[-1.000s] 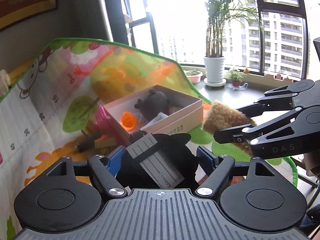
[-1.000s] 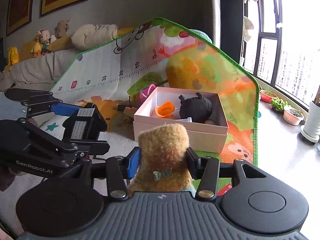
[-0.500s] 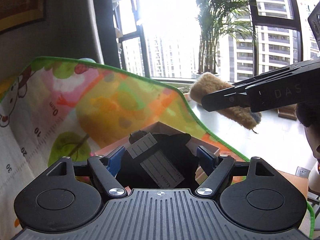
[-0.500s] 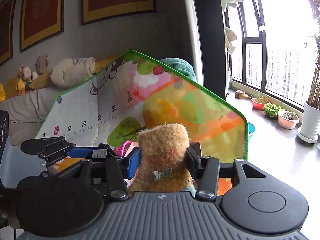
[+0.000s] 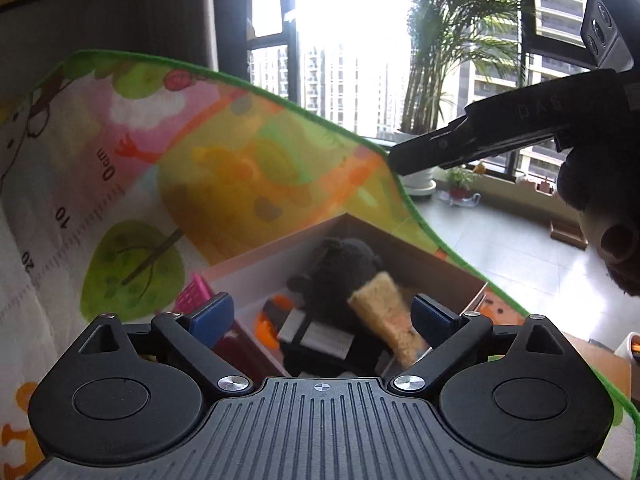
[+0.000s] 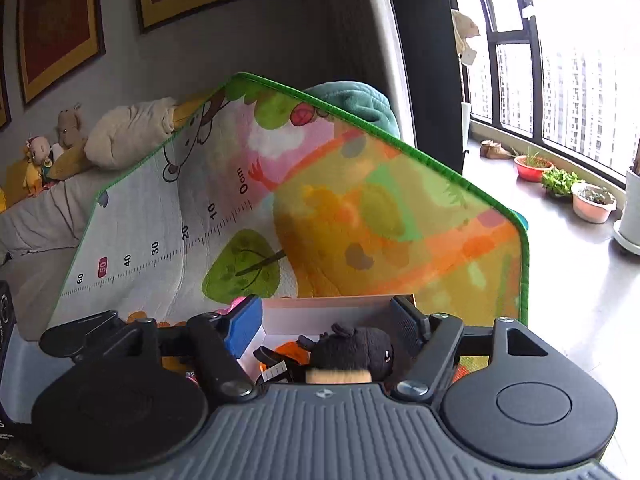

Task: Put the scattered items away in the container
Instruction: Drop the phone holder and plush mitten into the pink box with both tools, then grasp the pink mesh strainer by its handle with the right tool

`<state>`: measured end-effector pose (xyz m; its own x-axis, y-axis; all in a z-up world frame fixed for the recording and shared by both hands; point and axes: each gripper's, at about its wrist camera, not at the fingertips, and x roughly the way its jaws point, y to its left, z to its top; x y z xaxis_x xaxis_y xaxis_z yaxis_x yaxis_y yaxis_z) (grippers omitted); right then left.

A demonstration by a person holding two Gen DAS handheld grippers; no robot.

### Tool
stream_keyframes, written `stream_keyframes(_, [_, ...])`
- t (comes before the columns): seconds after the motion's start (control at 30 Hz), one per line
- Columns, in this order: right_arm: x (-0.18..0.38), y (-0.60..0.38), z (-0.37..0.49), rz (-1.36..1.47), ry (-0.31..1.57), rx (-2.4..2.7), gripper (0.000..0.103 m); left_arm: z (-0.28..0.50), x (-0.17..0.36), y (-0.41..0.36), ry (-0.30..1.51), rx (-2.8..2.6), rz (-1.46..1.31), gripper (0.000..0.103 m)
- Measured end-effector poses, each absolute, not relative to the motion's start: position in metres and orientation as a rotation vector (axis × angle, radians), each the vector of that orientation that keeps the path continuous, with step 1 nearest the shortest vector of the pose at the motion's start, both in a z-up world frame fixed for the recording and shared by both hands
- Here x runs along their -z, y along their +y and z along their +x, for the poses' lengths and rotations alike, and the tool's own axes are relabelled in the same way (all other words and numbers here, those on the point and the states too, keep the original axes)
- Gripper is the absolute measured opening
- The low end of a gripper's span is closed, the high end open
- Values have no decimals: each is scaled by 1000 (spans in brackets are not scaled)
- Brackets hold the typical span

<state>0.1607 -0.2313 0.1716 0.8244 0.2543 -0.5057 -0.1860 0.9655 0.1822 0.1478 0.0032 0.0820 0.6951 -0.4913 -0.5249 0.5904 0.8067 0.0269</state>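
We judge the task well advanced: the box (image 5: 452, 276) holds the black plush (image 5: 344, 264), the tan plush (image 5: 384, 316) and the dark tagged item (image 5: 320, 340); a pink item (image 5: 192, 296) remains outside at 9 o'clock. The left fingers (image 5: 324, 316) and right fingers (image 6: 328, 330) have just been opening and stand apart above the box, gripping nothing.

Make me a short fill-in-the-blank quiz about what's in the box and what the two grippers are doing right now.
1. The black plush lies inside the ____.
2. The tan plush leans against the ____ plush.
3. The blue pads of the left hand-held gripper stand ____, gripping nothing.
4. The box sits on a colourful play ____.

Missing words: box; black; apart; mat
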Motion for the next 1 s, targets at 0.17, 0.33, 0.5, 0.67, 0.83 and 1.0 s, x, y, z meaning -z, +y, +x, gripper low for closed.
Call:
stream_keyframes(0.17, [-160,-213,170,116,597,-238,71,135,-56,48,618,429,213,101])
stream_keyframes(0.33, [-149,-150,184,26,633,-323,59,133,-42,93,639,321,104,102])
stream_keyframes(0.5, [-135,-78,218,-188,646,-323,48,125,-33,119,646,283,30,102])
stream_keyframes(0.67, [-106,-34,262,-319,696,-259,48,116,-27,131,665,278,-22,103])
stream_keyframes(0.83, [-95,-20,261,-391,694,-273,10,109,-26,143,661,270,-50,103])
stream_keyframes(1.0, [-117,-43,225,-211,699,-363,6,103,-29,144,646,292,-62,103])
